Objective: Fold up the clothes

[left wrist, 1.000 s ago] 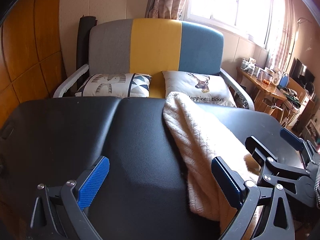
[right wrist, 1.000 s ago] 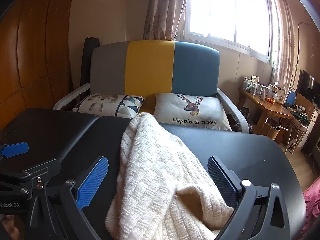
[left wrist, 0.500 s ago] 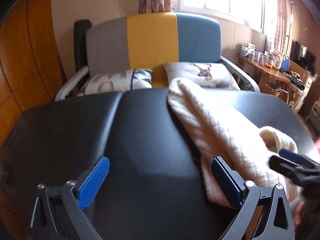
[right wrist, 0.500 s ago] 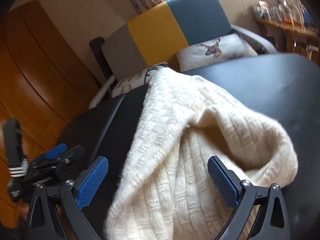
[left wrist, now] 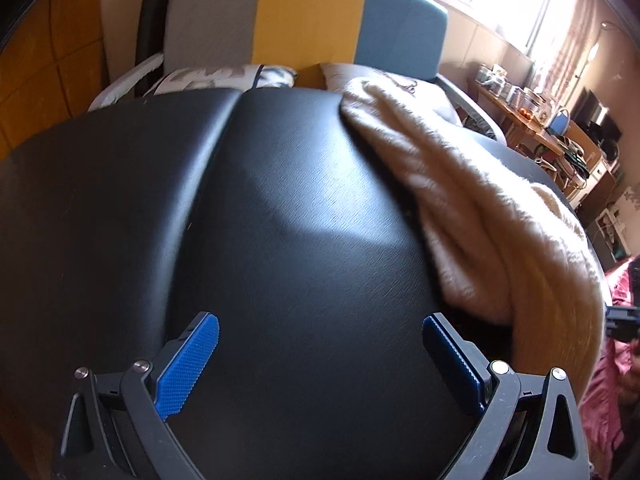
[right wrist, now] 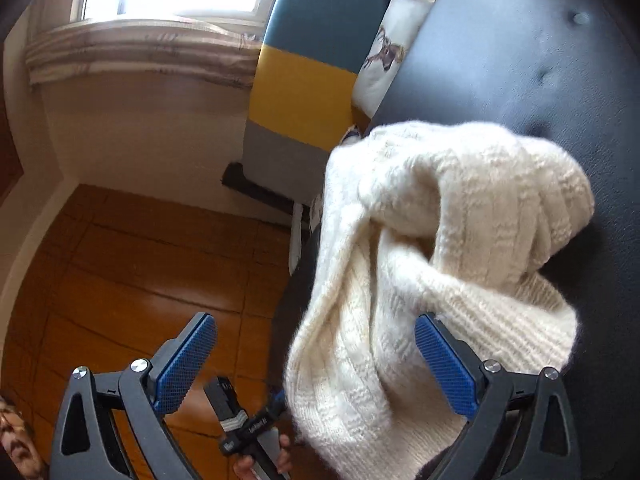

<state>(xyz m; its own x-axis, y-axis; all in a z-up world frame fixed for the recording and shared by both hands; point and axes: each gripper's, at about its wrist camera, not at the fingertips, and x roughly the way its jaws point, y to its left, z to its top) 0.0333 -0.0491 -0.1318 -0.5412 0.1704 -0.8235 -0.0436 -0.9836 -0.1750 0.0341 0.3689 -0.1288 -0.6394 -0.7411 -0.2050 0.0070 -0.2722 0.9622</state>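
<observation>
A cream knitted sweater (left wrist: 480,216) lies bunched along the right side of the black padded table (left wrist: 280,208), its end hanging over the front edge. My left gripper (left wrist: 320,360) is open and empty above bare table, left of the sweater. In the right wrist view, rolled sideways, the sweater (right wrist: 440,248) fills the middle, its ribbed hem folded over. My right gripper (right wrist: 316,360) is open, its right finger (right wrist: 444,364) against the sweater's hanging edge, nothing clamped. The left gripper's body shows low in that view (right wrist: 248,428).
A grey, yellow and blue sofa (left wrist: 304,28) with printed pillows (left wrist: 224,76) stands behind the table. A cluttered wooden desk (left wrist: 536,120) is at the right. Pink fabric (left wrist: 612,380) lies off the table's right edge. Wood panelling (right wrist: 120,280) lines the left wall.
The right gripper has rolled sideways and swung to the sweater's hanging end. The left gripper has tilted down toward the table. Both stay open.
</observation>
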